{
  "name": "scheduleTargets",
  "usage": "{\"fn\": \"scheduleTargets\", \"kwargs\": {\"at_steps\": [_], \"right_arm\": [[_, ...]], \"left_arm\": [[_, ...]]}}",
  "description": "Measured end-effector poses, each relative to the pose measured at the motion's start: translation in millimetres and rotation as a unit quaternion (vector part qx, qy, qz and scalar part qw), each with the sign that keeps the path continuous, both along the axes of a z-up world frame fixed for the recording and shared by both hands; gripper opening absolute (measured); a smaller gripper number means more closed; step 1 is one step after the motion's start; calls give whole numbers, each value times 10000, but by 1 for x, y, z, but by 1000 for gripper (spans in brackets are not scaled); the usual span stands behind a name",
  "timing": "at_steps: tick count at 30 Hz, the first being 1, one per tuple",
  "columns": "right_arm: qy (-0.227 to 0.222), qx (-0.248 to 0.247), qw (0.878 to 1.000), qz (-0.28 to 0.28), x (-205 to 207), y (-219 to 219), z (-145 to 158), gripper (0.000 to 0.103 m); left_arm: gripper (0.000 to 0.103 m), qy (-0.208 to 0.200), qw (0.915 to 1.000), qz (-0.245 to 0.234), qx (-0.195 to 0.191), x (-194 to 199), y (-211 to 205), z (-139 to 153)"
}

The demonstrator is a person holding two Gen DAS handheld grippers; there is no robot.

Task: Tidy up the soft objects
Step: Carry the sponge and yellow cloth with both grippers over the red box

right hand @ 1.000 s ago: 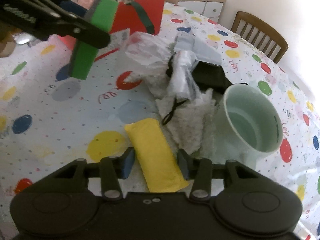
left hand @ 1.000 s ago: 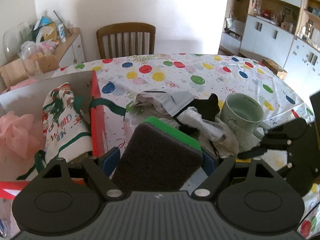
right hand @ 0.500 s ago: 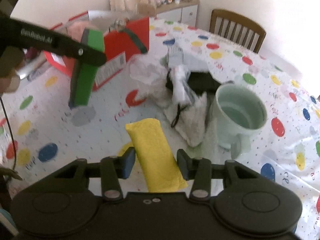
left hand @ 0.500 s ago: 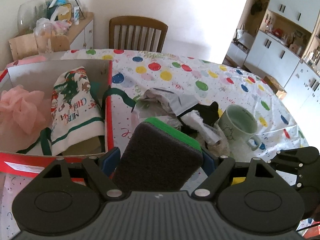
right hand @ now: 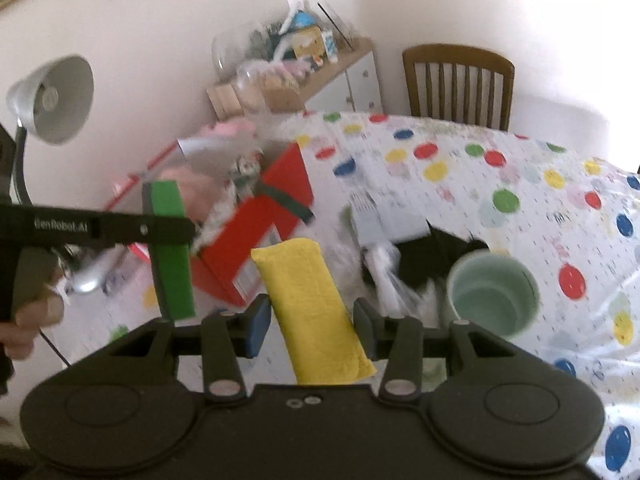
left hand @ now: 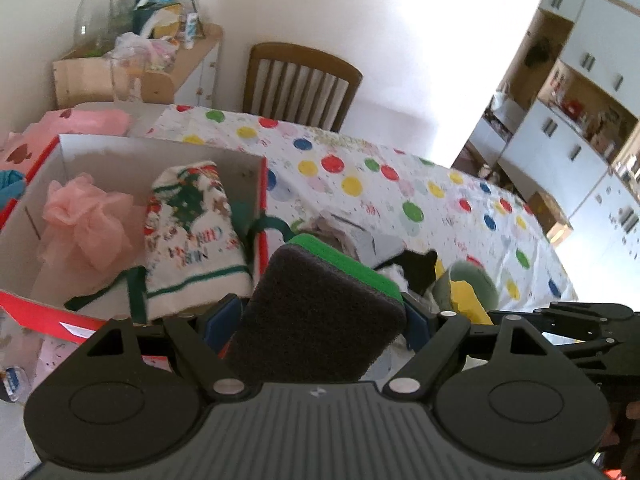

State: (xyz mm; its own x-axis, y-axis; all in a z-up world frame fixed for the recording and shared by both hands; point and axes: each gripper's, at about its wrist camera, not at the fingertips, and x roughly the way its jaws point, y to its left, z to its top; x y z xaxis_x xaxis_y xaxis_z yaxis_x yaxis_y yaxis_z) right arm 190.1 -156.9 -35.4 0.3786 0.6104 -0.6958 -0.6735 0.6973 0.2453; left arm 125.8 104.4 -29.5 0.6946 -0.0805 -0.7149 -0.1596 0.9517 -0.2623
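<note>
A dark grey scouring sponge with a green back point(left hand: 316, 280) sits between the pads of my left gripper point(left hand: 320, 320), which is shut on it. It hangs in the air near the front right corner of the red box point(left hand: 262, 184). From the right wrist view the same sponge point(right hand: 170, 248) shows its green side in front of the box point(right hand: 256, 240). My right gripper point(right hand: 311, 326) is shut on a folded yellow cloth point(right hand: 308, 300), lifted above the table. Inside the box lie a pink mesh pouf point(left hand: 84, 224) and a Christmas towel point(left hand: 192, 232).
A heap of plastic bags, black fabric and white fleece point(right hand: 384, 240) lies beside a pale green mug point(right hand: 492, 296) on the polka-dot tablecloth point(left hand: 360, 184). A wooden chair point(left hand: 300, 84) stands behind the table, a cluttered side cabinet point(left hand: 140, 60) and a desk lamp point(right hand: 52, 100) to the left.
Both grippers have risen and rolled, each keeping its load. The left one has shifted toward the red box, so the box's inside now shows from above.
</note>
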Motion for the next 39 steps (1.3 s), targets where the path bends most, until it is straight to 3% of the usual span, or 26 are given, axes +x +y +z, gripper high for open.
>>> {"fn": "scheduleTargets", "kwargs": {"at_steps": [7,19,31,39], "right_arm": [[-95,222,9996,125,9,40,24,42],[-75,483,9978,441,22,129,33,37],[-76,89,9986,509,35,199,5,37],[-102,-241,9982,547,36,229,-21,37]], "left_arm": [[83,-182,9994,290,-58,3,30,25],[83,-222,9924,963,737,16,96,41],[83,475,9828,1338,1180,38,153,5],[83,906,9781,1268,1381,55,166,-26]]}}
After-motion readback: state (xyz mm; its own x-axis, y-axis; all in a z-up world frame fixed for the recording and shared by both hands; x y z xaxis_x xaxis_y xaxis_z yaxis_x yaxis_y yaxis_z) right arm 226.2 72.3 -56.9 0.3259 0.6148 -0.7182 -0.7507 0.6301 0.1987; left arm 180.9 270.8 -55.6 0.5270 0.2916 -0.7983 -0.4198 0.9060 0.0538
